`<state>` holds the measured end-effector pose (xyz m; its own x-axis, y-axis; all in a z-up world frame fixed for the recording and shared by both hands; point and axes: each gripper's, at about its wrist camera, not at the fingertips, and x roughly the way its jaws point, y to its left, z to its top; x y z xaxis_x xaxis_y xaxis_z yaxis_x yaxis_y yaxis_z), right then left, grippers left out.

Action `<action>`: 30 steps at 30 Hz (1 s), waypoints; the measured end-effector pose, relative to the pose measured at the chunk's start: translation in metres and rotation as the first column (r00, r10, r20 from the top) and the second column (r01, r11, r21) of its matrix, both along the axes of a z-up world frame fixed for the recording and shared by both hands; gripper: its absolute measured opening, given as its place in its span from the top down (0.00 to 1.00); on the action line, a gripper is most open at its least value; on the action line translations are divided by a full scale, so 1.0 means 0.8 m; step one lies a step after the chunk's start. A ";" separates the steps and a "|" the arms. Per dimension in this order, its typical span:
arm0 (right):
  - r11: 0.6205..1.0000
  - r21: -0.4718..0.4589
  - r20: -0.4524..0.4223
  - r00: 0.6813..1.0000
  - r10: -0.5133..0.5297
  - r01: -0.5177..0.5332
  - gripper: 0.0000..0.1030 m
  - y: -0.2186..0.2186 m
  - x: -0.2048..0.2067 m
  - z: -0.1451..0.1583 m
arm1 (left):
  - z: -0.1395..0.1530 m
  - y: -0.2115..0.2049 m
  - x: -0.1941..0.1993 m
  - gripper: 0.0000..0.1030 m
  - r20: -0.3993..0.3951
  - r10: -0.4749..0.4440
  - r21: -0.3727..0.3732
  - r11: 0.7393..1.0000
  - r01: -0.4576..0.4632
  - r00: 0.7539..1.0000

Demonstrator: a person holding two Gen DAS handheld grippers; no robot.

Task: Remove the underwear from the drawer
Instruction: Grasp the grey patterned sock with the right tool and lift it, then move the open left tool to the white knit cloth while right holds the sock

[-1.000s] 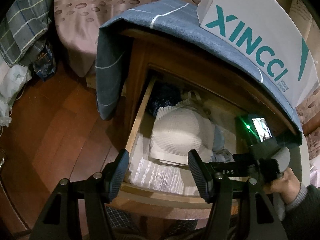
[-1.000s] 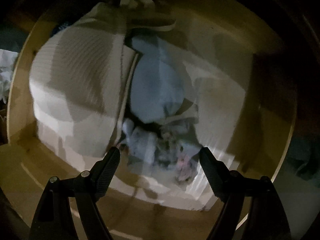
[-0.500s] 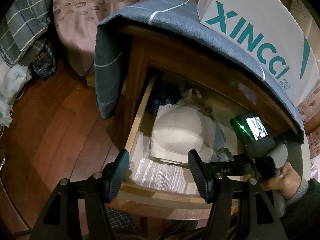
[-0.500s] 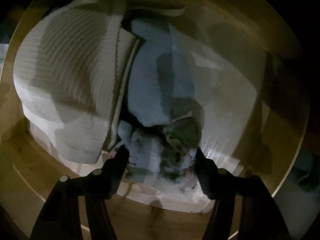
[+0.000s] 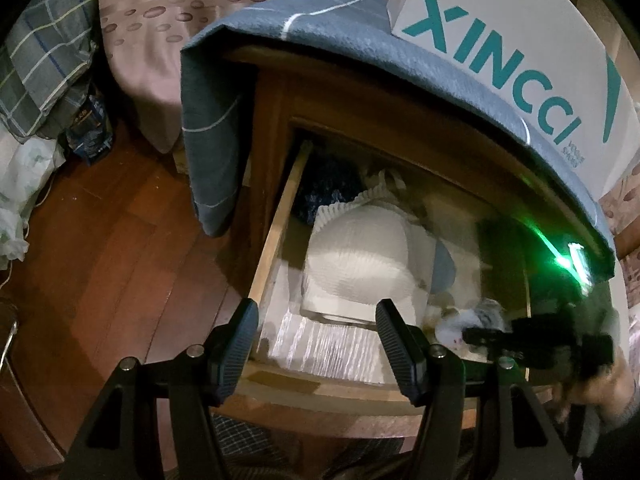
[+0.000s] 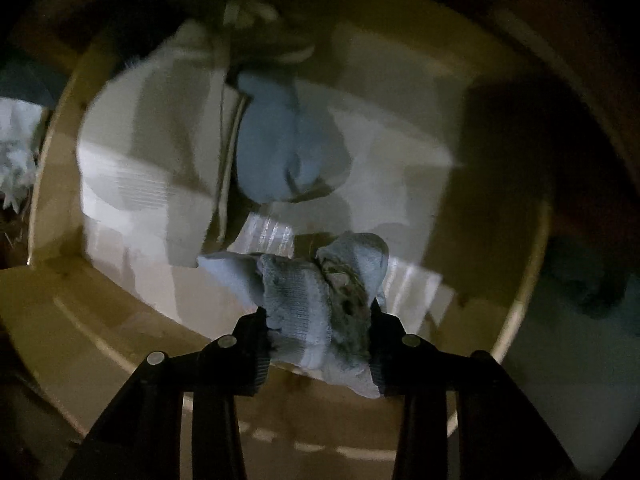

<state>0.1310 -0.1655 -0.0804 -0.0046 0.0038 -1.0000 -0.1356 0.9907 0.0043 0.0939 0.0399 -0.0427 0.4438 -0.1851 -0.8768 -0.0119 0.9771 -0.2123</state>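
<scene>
The wooden drawer of a bedside cabinet stands pulled out. In it lie a white ribbed bra, a pale blue garment and a dark garment at the back. My right gripper points down over the drawer, its jaws closing on a crumpled pale blue patterned piece of underwear, which hangs above the drawer's striped liner. My left gripper hovers before the drawer's front edge, open, with nothing between its fingers.
A grey-blue cloth drapes over the cabinet top, with a white XINCCI shoe box on it. A bed with a patterned sheet stands behind. Bags and a checked cloth lie at the left on the wooden floor.
My right gripper closed on the patterned underwear at the drawer's front right and lifted it off the liner. The left gripper stayed where it was.
</scene>
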 end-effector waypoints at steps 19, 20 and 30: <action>0.969 0.183 0.199 0.959 -0.203 0.168 0.66 -0.045 -0.091 0.038 | -0.009 -0.027 0.004 0.39 -0.041 -0.123 0.073 0.989 0.126 0.992; 0.965 0.201 0.199 0.958 -0.208 0.168 0.66 -0.044 -0.091 0.033 | -0.010 -0.030 0.006 0.39 -0.049 -0.141 0.070 0.987 0.144 0.989; 0.937 0.285 0.199 0.944 -0.265 0.203 0.66 -0.054 -0.091 0.026 | -0.026 -0.078 0.034 0.39 -0.103 -0.302 0.084 0.947 0.310 0.948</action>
<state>0.0586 -0.2087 -0.0594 0.2578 0.2329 -0.9377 0.0721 0.9632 0.2591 0.1211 -0.0228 -0.0636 0.3001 -0.2117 -0.9301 0.2768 0.9524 -0.1275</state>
